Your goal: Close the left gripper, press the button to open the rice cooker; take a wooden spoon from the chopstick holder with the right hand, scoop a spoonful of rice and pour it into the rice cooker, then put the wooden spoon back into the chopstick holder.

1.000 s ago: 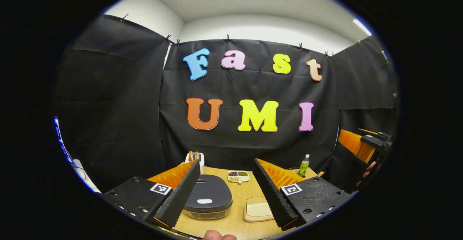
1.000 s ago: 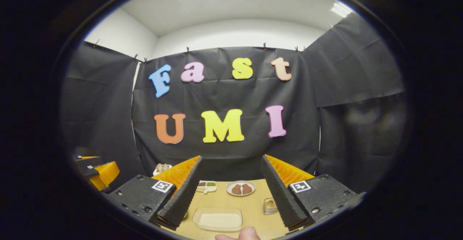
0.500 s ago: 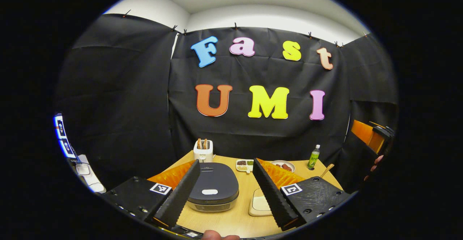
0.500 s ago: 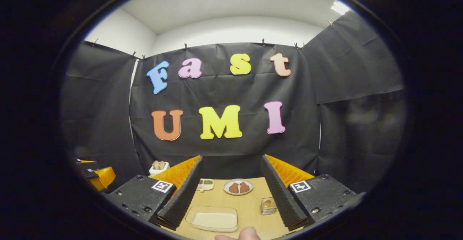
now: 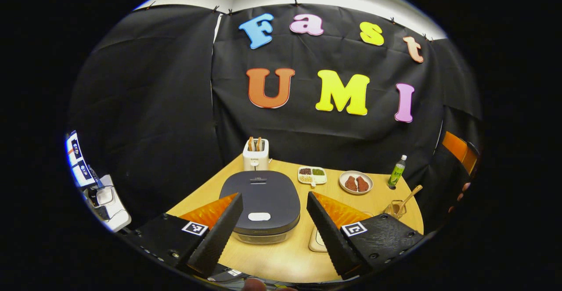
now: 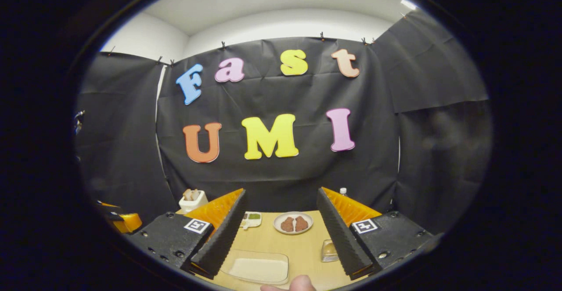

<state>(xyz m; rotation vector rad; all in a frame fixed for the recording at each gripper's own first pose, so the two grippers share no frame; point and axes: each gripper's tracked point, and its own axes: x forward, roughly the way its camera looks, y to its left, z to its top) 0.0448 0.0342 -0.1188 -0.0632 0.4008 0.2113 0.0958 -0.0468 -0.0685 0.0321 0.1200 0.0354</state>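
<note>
A dark rice cooker (image 5: 262,199) with its lid down sits on the wooden table (image 5: 281,256), a pale button (image 5: 259,216) near the lid's front edge. My left gripper (image 5: 274,229) hangs open above and in front of it. At the right, a wooden spoon (image 5: 410,194) leans out of a wire chopstick holder (image 5: 395,207). A shallow dish of white rice (image 6: 257,268) lies near the table's front in the right gripper view. My right gripper (image 6: 281,231) is open above that dish, and the chopstick holder (image 6: 329,250) shows by its right finger.
A white toaster (image 5: 256,156) with bread stands behind the cooker. Further right lie a divided dish of beans (image 5: 311,175), a plate with two brown pieces (image 5: 356,183) and a green bottle (image 5: 397,170). The other gripper (image 5: 459,152) is at the far right.
The left gripper has tilted down and risen, so the whole rice cooker and more of the table now show. The right gripper tilted slightly down. Both stayed open.
</note>
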